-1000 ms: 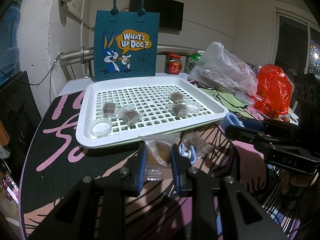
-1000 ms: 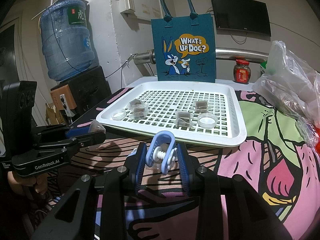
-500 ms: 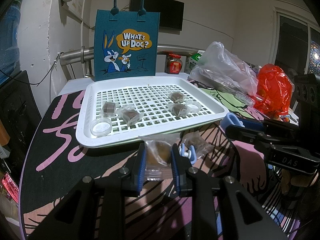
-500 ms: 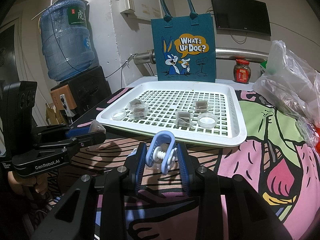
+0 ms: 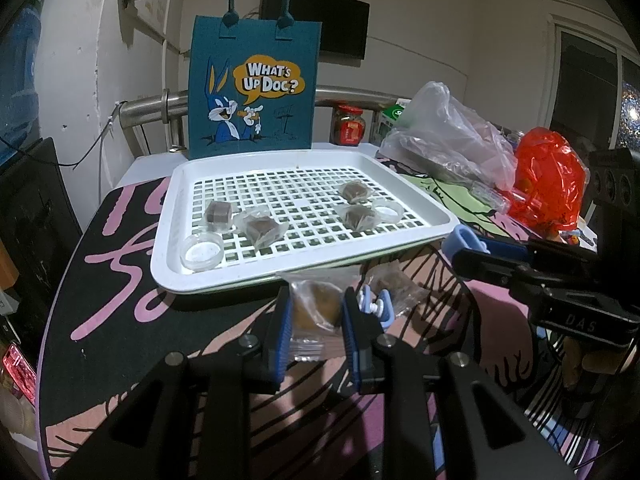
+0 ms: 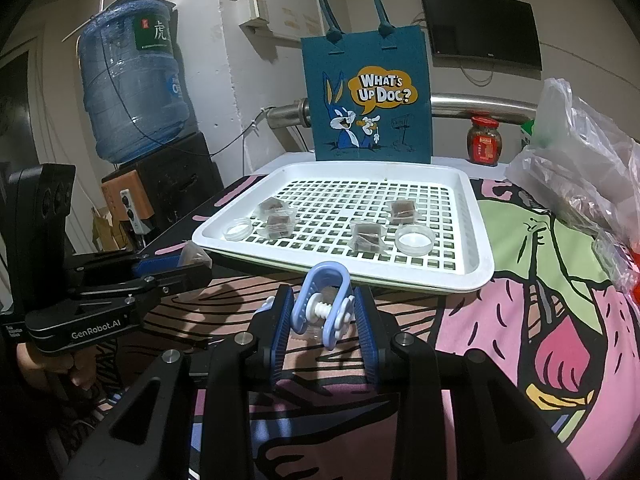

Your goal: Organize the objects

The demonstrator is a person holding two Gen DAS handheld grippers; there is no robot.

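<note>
Task partway. White tray (image 5: 168, 216) already carries four wrapped brown snacks in two pairs, each pair with a small clear cap beside it: left cap (image 5: 201, 251) at the near left corner, right cap (image 6: 414, 239) near the front right. Left pair (image 5: 240, 220) lies close together, right pair (image 5: 356, 204) slightly apart.

Still off the tray: three items, all just in front of its near rim. Left gripper (image 5: 316, 322) is clamped on a wrapped snack (image 5: 314, 308), tan-brown block in clear crinkled film, film sticking out above and below the pads. Right gripper (image 6: 324, 320) is clamped on a blue clip (image 6: 323, 304), U-shaped, light blue with a white screw across the legs, loop pointing up toward the tray. One more wrapped snack (image 5: 394, 284) lies on the patterned cloth (image 6: 540, 280), just right of the left gripper, nothing holding it.

Likely left: drop held snack and clip on the tray, then fetch the loose snack. Can't tell the intended layout; a third group seems probable.

Teal tote (image 6: 366, 96) stands behind the tray, untouched.
</note>
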